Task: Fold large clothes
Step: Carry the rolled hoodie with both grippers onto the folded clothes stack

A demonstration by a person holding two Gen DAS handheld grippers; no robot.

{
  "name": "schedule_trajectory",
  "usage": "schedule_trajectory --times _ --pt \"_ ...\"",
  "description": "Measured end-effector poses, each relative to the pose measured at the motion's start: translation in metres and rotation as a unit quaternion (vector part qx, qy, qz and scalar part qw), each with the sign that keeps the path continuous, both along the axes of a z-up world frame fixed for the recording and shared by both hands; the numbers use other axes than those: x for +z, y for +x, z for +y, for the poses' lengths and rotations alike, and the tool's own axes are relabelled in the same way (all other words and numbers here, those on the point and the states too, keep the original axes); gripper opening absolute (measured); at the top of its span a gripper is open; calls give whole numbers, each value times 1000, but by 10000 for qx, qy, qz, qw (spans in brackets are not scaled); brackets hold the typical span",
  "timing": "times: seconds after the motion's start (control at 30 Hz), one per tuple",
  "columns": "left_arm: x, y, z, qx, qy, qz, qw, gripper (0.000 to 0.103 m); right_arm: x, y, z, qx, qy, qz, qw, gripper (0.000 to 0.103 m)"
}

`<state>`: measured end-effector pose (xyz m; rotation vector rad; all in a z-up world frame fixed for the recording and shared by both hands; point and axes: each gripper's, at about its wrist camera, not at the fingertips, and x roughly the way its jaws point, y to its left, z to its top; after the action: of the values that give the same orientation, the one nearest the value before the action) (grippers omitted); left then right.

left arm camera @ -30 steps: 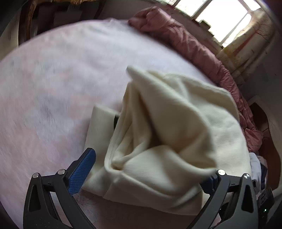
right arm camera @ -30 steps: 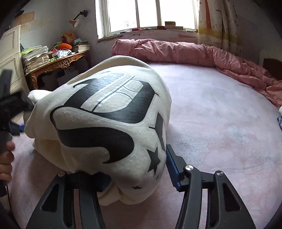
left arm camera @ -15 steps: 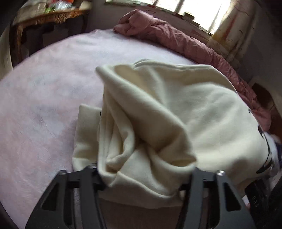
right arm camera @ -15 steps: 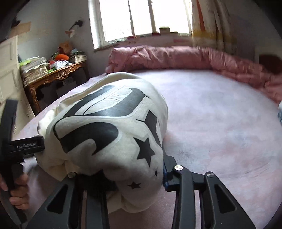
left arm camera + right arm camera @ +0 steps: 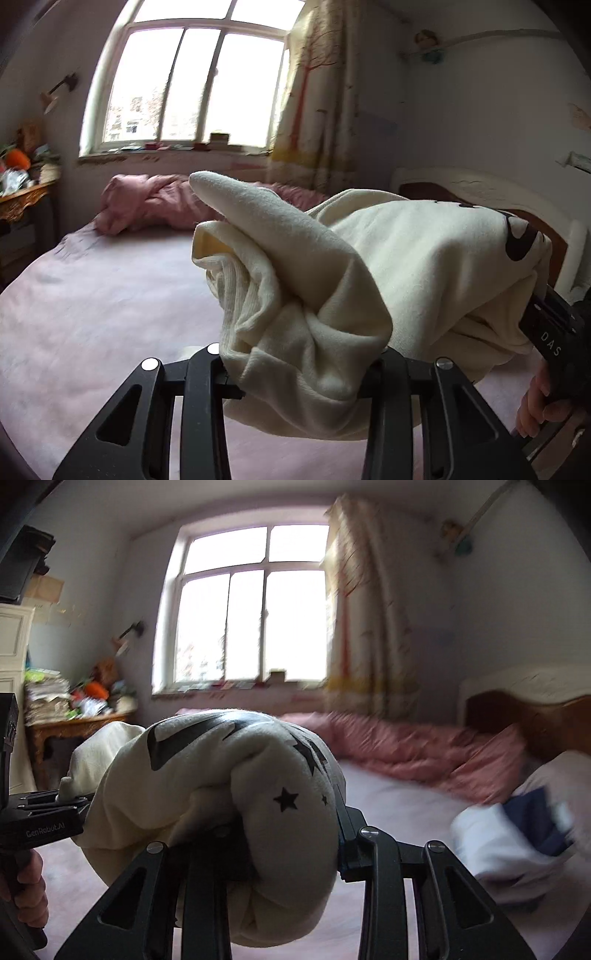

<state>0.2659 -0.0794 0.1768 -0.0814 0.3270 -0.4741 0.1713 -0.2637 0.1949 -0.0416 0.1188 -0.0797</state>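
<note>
A cream sweatshirt (image 5: 332, 280) with black lettering and stars hangs bunched between both grippers, lifted above the pink bed (image 5: 92, 295). My left gripper (image 5: 299, 373) is shut on a thick wad of its plain cream cloth. My right gripper (image 5: 280, 834) is shut on the printed end of the sweatshirt (image 5: 258, 775), which bulges over the fingers and hides their tips. The right gripper's body and the hand holding it show at the right edge of the left wrist view (image 5: 554, 339). The left gripper's body shows at the left edge of the right wrist view (image 5: 37, 823).
A rumpled pink quilt (image 5: 147, 203) lies along the far side of the bed under the window (image 5: 192, 81). A wooden headboard (image 5: 528, 716) stands at the right. White and dark blue clothes (image 5: 517, 834) lie near it. A cluttered wooden desk (image 5: 74, 716) stands at the left.
Both grippers have lifted the sweatshirt off the bed and tilted up, so the views now face the window. The left gripper, open a second ago, has shut on the cloth.
</note>
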Motion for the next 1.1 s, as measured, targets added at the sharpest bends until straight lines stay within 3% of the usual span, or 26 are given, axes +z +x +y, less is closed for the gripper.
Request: schedule_trajectory --times 0.17,0.3,0.4,0.47,0.53,0.6,0.63,0.7,0.8,0.87,1.0,1.07,1.1 --pt "40 18 -128 -833 -521 -238 9949 36 51 -31 -103 -948 -514 -760 9913 34" --pt "42 27 -229 -1383 -761 -760 9845 36 57 -41 -192 -1775 -527 -1152 9759 34" --pt "8 47 -286 -1817 -1106 -277 9767 37 31 -39 -255 -2359 -329 -1050 9655 34" --pt "-33 61 -331 -1919 -769 111 9783 37 -7 -27 -293 -2680 -100 -680 9610 34" --pt "-94 76 -369 -1824 -273 734 9801 39 -54 -7 -330 -2862 19 45 9582 35" --pt "-125 74 -378 -1959 -279 594 9784 41 -93 -4 -359 -2985 228 329 9536 35" --pt "-117 66 -381 -1933 -169 398 9802 42 -101 -11 -369 -2853 459 235 9570 36" --pt "-100 55 -385 -1983 71 86 9801 46 -99 -26 -382 -2602 999 75 9603 37" --pt "-105 49 -384 -1897 178 -17 9817 48 -97 -24 -382 -2722 966 132 9573 40" --pt "-109 50 -380 -1883 34 80 9821 52 -94 -28 -374 -2718 1007 221 9568 52" --pt "-103 49 -373 -1998 59 75 9798 55 -88 -42 -362 -2960 829 226 9513 90" --pt "-94 53 -367 -1923 271 -117 9809 69 -88 -48 -352 -2937 751 237 9527 92" --pt "-94 44 -362 -1640 406 -438 9847 90 -89 -52 -349 -2922 775 239 9529 92"
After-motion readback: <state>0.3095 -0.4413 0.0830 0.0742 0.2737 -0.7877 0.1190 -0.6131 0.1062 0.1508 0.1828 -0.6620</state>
